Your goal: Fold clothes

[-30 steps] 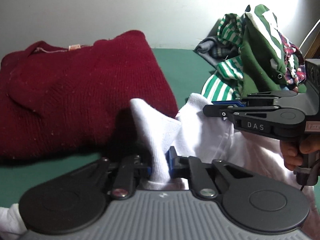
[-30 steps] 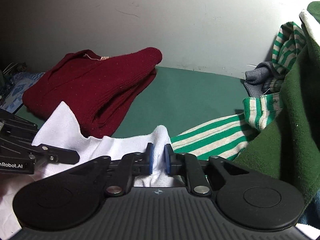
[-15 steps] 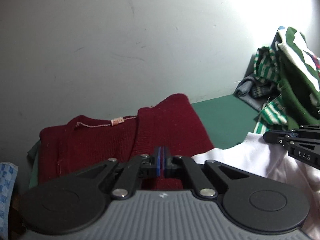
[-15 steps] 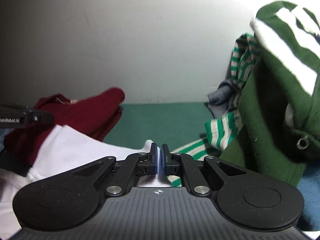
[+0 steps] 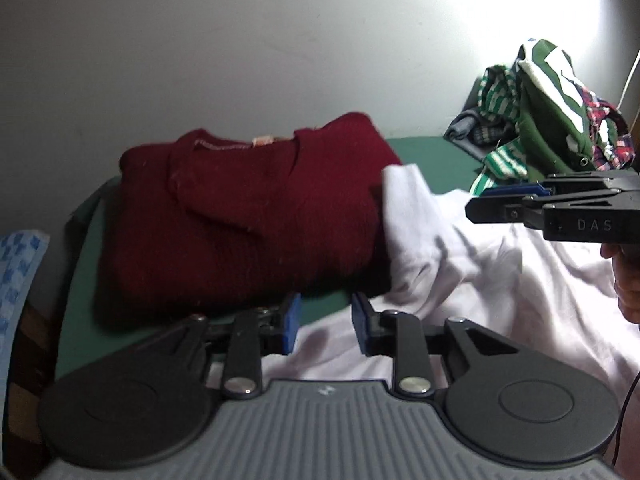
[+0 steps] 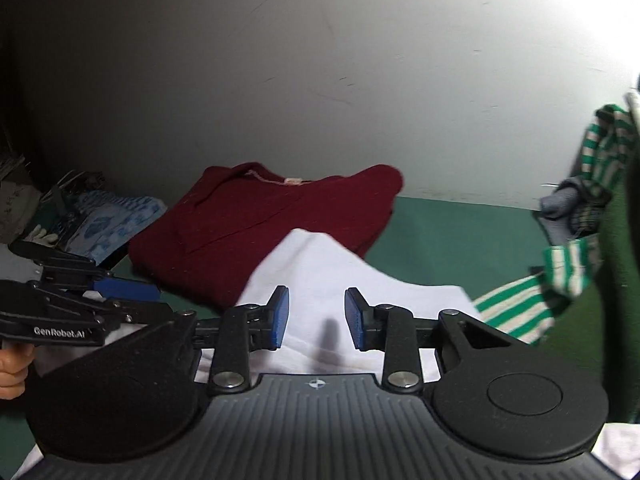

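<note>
Left gripper (image 5: 324,322) and right gripper (image 6: 316,318) — jaws of both parting, nothing pinched between them — above a white shirt (image 6: 340,276) lying on green cloth (image 6: 452,232), its corner overlapping a folded red sweater (image 5: 248,216).

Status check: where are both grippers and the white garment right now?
Left gripper and right gripper jaws opening, nothing between them. White garment lies loose on green surface, corner against folded maroon sweater. Unfolded clothes pile at right.
</note>
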A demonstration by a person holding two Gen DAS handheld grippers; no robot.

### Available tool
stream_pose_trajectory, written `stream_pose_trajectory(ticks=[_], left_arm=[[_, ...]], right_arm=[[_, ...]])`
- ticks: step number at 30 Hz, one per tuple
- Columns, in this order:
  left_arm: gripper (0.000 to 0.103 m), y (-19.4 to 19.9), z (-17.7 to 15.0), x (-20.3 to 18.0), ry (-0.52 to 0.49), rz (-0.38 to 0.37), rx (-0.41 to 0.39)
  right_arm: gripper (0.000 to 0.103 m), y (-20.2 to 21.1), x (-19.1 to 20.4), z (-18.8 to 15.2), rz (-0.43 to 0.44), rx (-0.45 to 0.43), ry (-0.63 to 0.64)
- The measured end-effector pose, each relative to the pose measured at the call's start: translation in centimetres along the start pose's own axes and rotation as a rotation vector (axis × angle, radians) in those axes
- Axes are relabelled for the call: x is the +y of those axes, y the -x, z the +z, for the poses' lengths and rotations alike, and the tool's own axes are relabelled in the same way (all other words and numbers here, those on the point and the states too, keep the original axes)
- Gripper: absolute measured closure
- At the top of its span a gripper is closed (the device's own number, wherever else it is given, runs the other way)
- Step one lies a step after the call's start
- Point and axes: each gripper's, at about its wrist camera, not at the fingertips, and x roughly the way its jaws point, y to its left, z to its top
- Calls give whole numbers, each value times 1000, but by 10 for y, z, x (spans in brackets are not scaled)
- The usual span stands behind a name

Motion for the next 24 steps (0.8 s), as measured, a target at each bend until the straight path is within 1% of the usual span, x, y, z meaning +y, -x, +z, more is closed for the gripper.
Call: stream_pose_trajectory(ticks=[2,3,4,5,6,8,11,13,14,16,17,19,21,22,23,24], left_arm=[[74,3,-11,0,-23,56,6],[71,6,-17,0,-39,83,4],[65,8,-22,1,-51,104,1],[61,10,-27,3,-61,126,1],[56,12,-32,5,-71,148,1],[55,14,-42,12,-67,174,9],[55,15,-55,23,-40,204,21],[52,17,-61,29,-20,217,20],[52,18,-61,30,-15,225,18],[52,19,-62,33,-8,242,16],[52,19,-61,35,-9,259,13],[61,17,-58,45,8,286,15],[65,22,-56,58,37,288,4],[65,24,-55,65,51,287,-3],[62,27,-54,68,43,295,-13],[48,29,-53,70,30,305,-25]], right_arm=[[64,-18,9,1,-20,3,-12],[67,-27,14,1,-30,4,-19],[75,-34,18,1,-43,4,-23],[85,-36,19,3,-66,1,-21],[92,-36,20,5,-84,-6,-22],[96,-24,20,9,-74,-48,-42],[96,-31,22,19,-93,-74,-51],[97,-40,22,25,-111,-84,-56],[99,-50,22,25,-127,-72,-49],[99,-70,23,23,-158,-50,-30],[99,-73,24,20,-169,-48,-1],[98,-79,27,15,-189,-46,54],[97,-66,27,17,-197,-57,70],[90,-58,26,18,-199,-68,72],[83,-44,23,19,-195,-103,44],[79,-30,20,21,-191,-138,17]])
